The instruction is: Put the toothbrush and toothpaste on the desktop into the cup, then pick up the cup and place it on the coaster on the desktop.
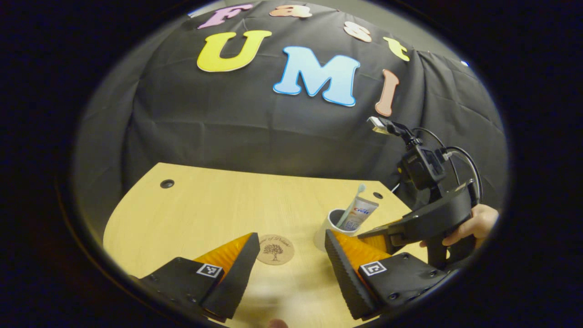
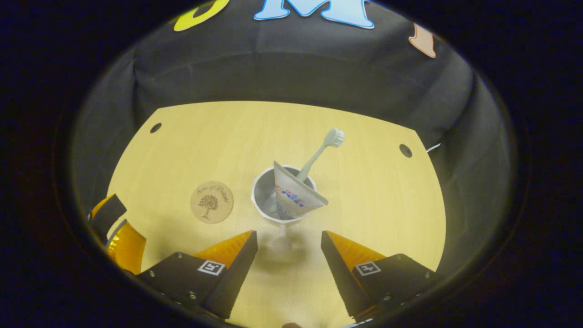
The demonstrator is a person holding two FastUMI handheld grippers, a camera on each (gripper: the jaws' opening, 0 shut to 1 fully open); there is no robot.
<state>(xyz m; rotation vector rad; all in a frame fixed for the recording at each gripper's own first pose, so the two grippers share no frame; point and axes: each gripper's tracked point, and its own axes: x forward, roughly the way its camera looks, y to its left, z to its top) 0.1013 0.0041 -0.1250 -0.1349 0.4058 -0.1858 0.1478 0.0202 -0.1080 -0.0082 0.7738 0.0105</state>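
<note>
A white cup (image 2: 262, 193) stands near the middle of the wooden desktop (image 2: 373, 200). Inside it lean a toothpaste tube (image 2: 296, 193) and a pale toothbrush (image 2: 321, 150), head up. My right gripper (image 2: 289, 243) hovers open just in front of the cup, its fingers apart on either side of the cup's handle. A round cork coaster (image 2: 212, 202) lies to the cup's left. In the left gripper view my left gripper (image 1: 291, 248) is open above the coaster (image 1: 275, 249), with the cup (image 1: 324, 228), toothpaste (image 1: 360, 214) and toothbrush (image 1: 353, 204) beyond its right finger.
The other gripper (image 1: 428, 218) and the hand (image 1: 476, 223) holding it show at the right of the left gripper view. Cable holes (image 2: 405, 150) (image 2: 155, 127) sit near the desktop's far corners. The black cloth wall rises behind the desk.
</note>
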